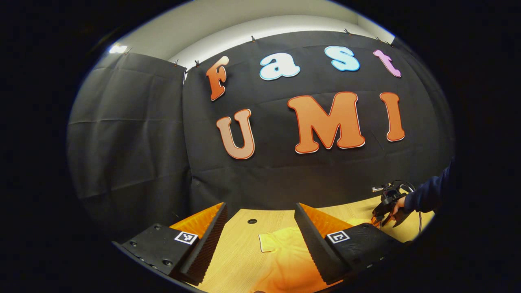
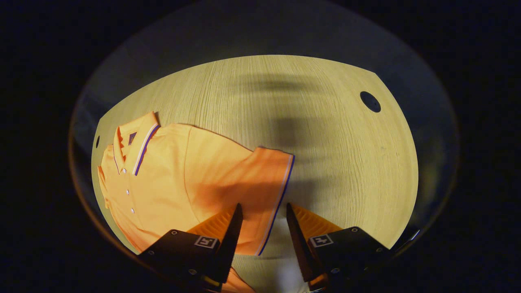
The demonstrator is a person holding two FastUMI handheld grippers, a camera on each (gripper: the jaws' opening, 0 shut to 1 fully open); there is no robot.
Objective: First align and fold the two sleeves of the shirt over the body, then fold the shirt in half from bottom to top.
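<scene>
Shirt (image 2: 179,179) lies flat on worktop (image 2: 325,154), collar away from my right hand-held gripper (image 2: 262,228). Sleeve hem (image 2: 281,195) sits between its parted fingers, nothing clamped. My left hand-held gripper (image 1: 260,236) hangs above shirt, fingers apart, holding nothing.

Light falls warm and strong on the bench (image 2: 325,171) in the right gripper view, with soft blurred shadows across its middle; toward its edges everything dims and bends. The left gripper view is sharper, its ceiling glaring above the wall
</scene>
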